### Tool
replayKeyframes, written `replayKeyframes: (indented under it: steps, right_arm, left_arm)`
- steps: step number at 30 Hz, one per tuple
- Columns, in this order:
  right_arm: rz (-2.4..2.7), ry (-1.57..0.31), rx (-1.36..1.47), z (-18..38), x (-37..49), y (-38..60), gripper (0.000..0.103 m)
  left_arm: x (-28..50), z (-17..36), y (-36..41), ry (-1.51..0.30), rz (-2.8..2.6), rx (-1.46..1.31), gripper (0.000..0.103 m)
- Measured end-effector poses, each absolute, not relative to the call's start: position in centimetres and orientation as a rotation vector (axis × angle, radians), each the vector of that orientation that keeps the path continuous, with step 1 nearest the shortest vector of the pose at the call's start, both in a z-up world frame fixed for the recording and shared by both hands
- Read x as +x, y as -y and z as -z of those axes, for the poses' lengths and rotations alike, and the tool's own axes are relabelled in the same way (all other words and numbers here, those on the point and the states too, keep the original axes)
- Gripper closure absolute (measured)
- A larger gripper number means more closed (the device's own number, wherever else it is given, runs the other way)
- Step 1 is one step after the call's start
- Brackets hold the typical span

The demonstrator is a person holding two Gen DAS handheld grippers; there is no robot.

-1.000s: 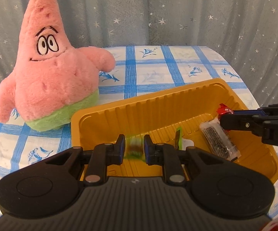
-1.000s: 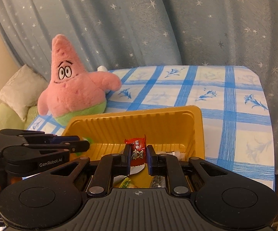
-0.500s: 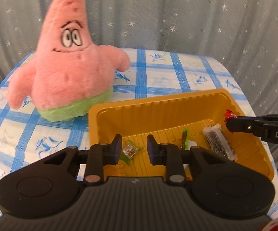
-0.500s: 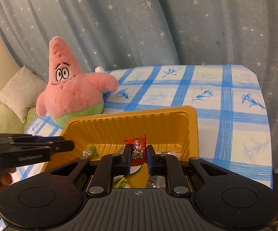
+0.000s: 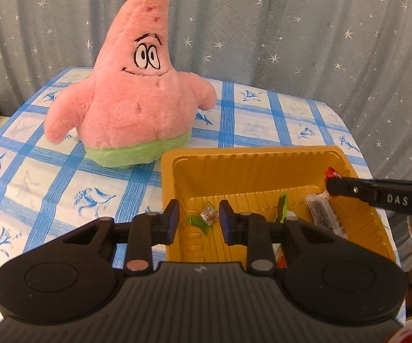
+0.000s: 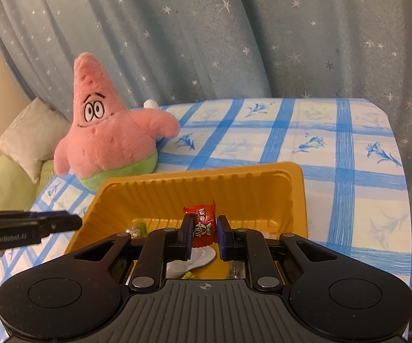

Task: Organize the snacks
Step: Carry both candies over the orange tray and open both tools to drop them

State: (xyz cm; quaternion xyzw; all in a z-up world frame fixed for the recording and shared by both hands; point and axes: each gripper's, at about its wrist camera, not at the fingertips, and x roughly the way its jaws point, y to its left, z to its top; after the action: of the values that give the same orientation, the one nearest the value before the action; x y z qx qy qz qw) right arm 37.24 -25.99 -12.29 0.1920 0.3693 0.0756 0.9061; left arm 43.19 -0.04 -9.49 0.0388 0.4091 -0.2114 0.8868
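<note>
red snack packet [image 6: 203,224] — upright, long axis vertical

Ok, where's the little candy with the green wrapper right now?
The green-wrapped candy lies loose on the floor of the yellow tray near its left end, seen between the opening jaws of the left gripper, untouched by them.

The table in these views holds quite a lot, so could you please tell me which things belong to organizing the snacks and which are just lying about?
Part of the job:
- yellow tray
- green-wrapped candy lying in the tray, the left gripper opening above it
- red snack packet, clamped in the right gripper
- dark snack bar in the tray

Just lying about:
- pink plush star
- grey pillow
- starry curtain
</note>
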Motion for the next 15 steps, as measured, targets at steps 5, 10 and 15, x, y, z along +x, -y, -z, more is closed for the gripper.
replayKeyframes:
  steps: [5, 10, 15]
  right_arm:
    - [-0.133, -0.736, 0.423, 11.8, 37.5, 26.0, 0.076]
    - [-0.112, -0.701, 0.446, 11.1, 36.5, 26.5, 0.046]
    - [-0.131, -0.721, 0.424, 10.5, 34.6, 26.4, 0.041]
  left_arm:
    - [42.3, 9.2, -0.1, -0.846, 0.443, 0.078, 0.071]
    - [40.6, 8.3, -0.4, -0.828, 0.444, 0.077, 0.067]
    - [38.8, 7.1, -0.8, -0.813, 0.442, 0.075, 0.063]
